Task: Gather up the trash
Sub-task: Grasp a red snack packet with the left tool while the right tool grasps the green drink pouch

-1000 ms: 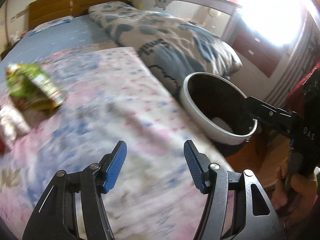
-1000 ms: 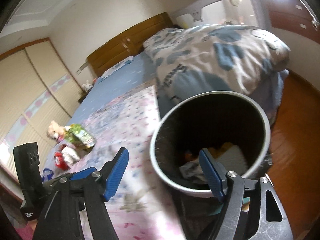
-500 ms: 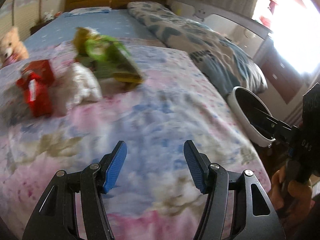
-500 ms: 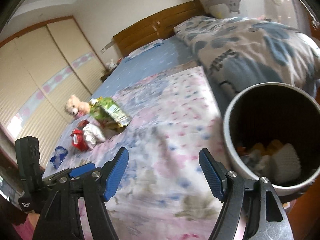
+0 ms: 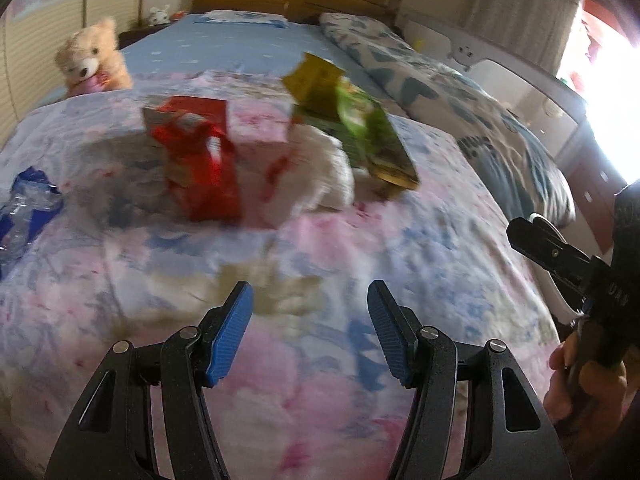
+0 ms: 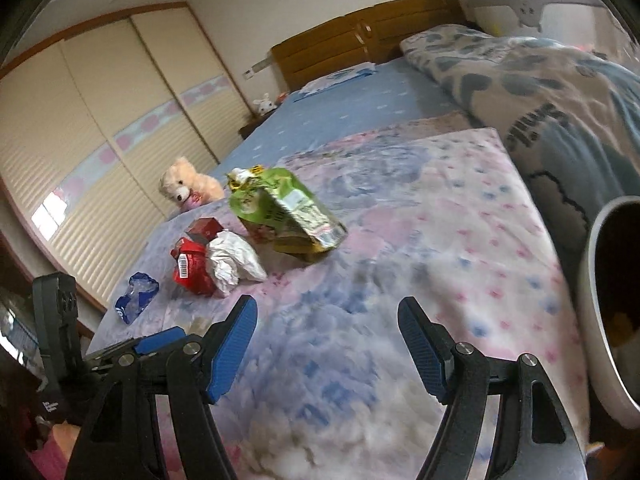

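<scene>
Trash lies on the floral bedspread (image 5: 320,248): a red wrapper (image 5: 200,168) (image 6: 192,266), a crumpled white paper (image 5: 324,176) (image 6: 234,262), a green snack bag (image 5: 360,128) (image 6: 284,212) and a blue wrapper (image 5: 28,204) (image 6: 136,302) at the left. My left gripper (image 5: 310,330) is open and empty, short of the pile. My right gripper (image 6: 328,352) is open and empty over the bedspread. A white bin (image 6: 600,320) with trash inside stands at the bed's right edge; only its rim (image 5: 550,280) shows in the left wrist view.
A teddy bear (image 5: 92,60) (image 6: 188,186) sits at the bed's far left. A folded blue-patterned quilt (image 5: 460,92) (image 6: 540,80) lies along the right side. A wooden headboard (image 6: 368,36) and a wardrobe (image 6: 100,128) stand behind.
Both grippers have swung left, away from the bin and toward the trash pile. The bin has slid to the right edge of both views. Both stayed open.
</scene>
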### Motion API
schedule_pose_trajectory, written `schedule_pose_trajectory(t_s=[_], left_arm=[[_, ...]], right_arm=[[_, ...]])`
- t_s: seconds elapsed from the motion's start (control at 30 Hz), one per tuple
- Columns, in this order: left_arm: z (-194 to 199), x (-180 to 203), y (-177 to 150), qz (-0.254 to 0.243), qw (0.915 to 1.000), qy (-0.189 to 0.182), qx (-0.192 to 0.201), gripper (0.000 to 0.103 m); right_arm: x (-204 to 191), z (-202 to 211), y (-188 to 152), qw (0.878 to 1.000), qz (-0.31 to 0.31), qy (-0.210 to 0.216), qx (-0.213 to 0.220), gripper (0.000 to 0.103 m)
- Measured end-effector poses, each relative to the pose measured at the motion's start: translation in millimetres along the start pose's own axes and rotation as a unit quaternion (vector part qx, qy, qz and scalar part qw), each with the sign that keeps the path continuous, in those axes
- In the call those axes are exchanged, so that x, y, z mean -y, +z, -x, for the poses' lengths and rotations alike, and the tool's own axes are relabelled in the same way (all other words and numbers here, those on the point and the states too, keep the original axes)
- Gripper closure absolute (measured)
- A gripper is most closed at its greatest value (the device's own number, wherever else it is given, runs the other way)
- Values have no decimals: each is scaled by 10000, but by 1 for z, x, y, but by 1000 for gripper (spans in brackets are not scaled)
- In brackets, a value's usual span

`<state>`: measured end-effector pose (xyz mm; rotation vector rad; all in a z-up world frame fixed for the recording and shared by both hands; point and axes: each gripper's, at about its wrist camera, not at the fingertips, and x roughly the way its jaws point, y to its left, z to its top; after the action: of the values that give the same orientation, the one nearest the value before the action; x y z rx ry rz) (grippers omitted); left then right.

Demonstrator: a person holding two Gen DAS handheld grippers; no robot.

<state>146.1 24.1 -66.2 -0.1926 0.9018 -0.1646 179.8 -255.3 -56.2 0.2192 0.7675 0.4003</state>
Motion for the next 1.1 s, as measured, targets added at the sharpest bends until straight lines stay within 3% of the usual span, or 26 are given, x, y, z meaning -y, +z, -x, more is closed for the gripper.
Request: schedule_pose_trajectory(t_s=[0.6, 0.7, 0.77, 0.83, 0.87, 0.93, 1.03, 1.1], left_arm=[[-25, -53, 53, 429, 9981, 392, 179, 43], [-38, -58, 58, 444, 9978, 476, 135, 43], [-45, -61, 58, 459, 9976, 508, 86, 45], [-53, -65, 58, 504, 9975, 489, -25, 71], [-54, -66, 56, 533, 9975, 450, -53, 73], [-50, -66, 53, 523, 9977, 423, 2, 86], [-40, -65, 51, 453, 9981, 403, 82, 100], [-32, -64, 48, 461, 9982, 367, 134, 100]], right_arm=[[-35, -89, 50, 9973, 737, -40, -2, 34], [-38, -106, 56, 9963, 847, -131, -65, 47], [-39, -118, 57, 9954, 904, -185, -242, 80], [-38, -121, 58, 9957, 866, -178, -290, 88], [-38, -119, 58, 9957, 859, -188, -275, 91], [-38, -115, 57, 9962, 807, -130, -296, 99], [-34, -103, 51, 9974, 670, -65, -258, 101], [-29, -94, 48, 9983, 539, -19, -236, 101]])
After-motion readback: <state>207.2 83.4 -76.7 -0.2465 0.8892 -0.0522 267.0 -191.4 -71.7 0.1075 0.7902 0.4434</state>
